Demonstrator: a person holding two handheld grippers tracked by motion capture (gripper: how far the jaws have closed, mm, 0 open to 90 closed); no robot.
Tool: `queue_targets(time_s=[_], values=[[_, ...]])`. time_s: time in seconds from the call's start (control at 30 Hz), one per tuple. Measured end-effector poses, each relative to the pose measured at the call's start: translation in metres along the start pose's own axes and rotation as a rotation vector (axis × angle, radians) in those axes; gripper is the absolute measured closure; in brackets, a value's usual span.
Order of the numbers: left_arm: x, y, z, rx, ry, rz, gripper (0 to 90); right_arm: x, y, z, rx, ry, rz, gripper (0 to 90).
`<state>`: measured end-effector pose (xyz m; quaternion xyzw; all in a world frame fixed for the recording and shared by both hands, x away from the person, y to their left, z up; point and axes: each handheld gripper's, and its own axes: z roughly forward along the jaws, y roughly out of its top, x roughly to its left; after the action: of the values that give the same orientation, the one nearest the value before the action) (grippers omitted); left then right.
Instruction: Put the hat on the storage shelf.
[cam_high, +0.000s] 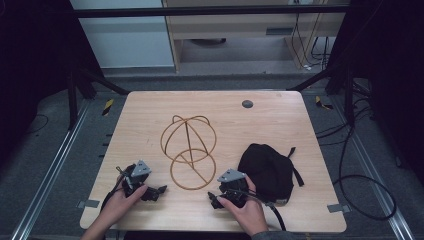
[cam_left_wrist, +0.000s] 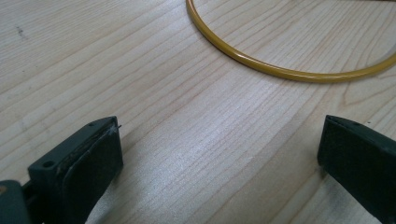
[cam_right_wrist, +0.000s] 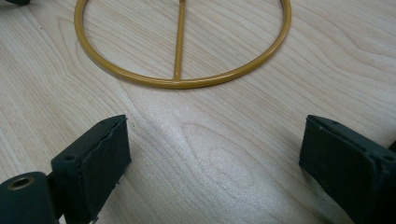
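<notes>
1. Two hands at the near edge of the bench (cam_high: 280, 107), each holding a gripper, both resting low on the wood.
2. Left gripper (cam_high: 161, 189) sits near-left, jaws pointing right toward the wire stand; jaws wide apart, nothing between them, bare wood in the gap in the left gripper view (cam_left_wrist: 219, 158).
3. Right gripper (cam_high: 214, 200) sits near-centre, just beside the black cap on its left side; jaws wide apart, nothing gripped, bare wood between the pads in the right gripper view (cam_right_wrist: 215, 163).
4. Wire stand (cam_high: 188, 150) is golden-brown metal and sits mid-bench, between and just beyond the two grippers. Flat ring base lies on the wood on the near side, with looped wire hoops rising at the far side.
5. Right gripper view: ring base (cam_right_wrist: 182, 83) with a straight crossbar lies just ahead of the jaws, not touching them.
6. Left gripper view: arc of the same ring (cam_left_wrist: 280, 72) curves across the far side, apart from the jaws.
7. Black cap (cam_high: 267, 170) lies crumpled on the near-right of the bench, strap trailing to the right, apart from the stand.
8. Small dark round grommet (cam_high: 247, 104) at the far edge of the bench.
9. Cables on the floor to the right of the bench.
</notes>
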<state>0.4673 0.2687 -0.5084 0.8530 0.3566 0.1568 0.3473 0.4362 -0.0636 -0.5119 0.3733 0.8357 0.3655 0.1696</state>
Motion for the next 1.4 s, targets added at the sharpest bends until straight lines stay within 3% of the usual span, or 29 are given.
queue_targets(time_s=[0.37,0.5,0.63,0.77,0.9,1.13,1.2,1.4], values=[[0.0,0.0,0.0,-0.001,0.0,0.0,0.0,0.001,0.001,0.0,0.005,-0.009,0.009,7.3],[0.0,0.0,0.0,-0.002,0.001,-0.001,0.0,0.004,0.003,-0.003,0.032,-0.025,0.001,7.7],[0.0,-0.001,0.0,-0.004,0.001,-0.001,0.0,0.009,0.019,-0.023,0.016,-0.071,-0.056,8.7],[0.0,-0.001,0.0,-0.004,0.001,-0.001,0.0,0.006,0.028,-0.036,0.021,-0.093,-0.075,9.4],[0.0,-0.001,0.0,-0.005,0.002,-0.002,0.0,0.002,0.038,-0.053,0.066,-0.114,-0.126,9.4],[0.0,-0.001,0.0,-0.005,-0.001,0.001,0.0,-0.007,0.041,-0.079,0.053,-0.083,-0.092,9.5],[0.0,-0.001,0.0,-0.005,0.0,0.0,0.0,-0.014,0.04,-0.092,0.068,-0.122,-0.113,10.4],[0.0,-0.001,0.0,-0.005,0.0,-0.001,0.0,-0.034,0.042,-0.12,0.116,-0.178,-0.118,12.9]])
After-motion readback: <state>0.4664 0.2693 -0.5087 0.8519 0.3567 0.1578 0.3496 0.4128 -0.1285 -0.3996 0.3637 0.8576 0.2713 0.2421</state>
